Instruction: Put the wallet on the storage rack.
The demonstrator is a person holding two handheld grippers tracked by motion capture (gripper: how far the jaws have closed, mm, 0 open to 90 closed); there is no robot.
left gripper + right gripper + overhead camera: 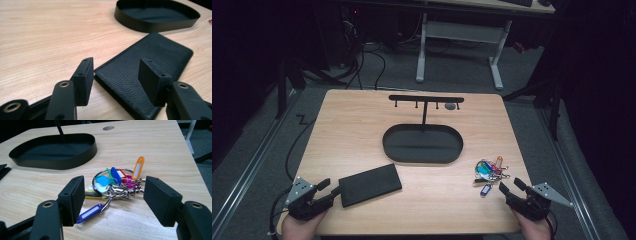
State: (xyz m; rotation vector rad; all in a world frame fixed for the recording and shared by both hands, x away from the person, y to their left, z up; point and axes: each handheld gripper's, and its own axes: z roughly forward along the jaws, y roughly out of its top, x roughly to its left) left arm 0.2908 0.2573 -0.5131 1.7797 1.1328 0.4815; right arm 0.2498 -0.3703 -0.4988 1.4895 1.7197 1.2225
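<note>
A black leather wallet (370, 184) lies flat on the wooden table near the front left. My left gripper (329, 186) stands open at the wallet's left end, its jaws straddling the near corner of the wallet (140, 72) without pressing on it. A bunch of keys with coloured tags (491, 170) lies at the front right. My right gripper (509, 186) is open just in front of the key bunch (117, 185), jaws apart on either side and clear of it.
A black oval tray (423, 143) with a T-shaped hook stand (426, 99) rising from its back sits mid-table. A grey round grommet (451, 106) is set in the table's far edge. Desk legs and cables stand beyond on the floor.
</note>
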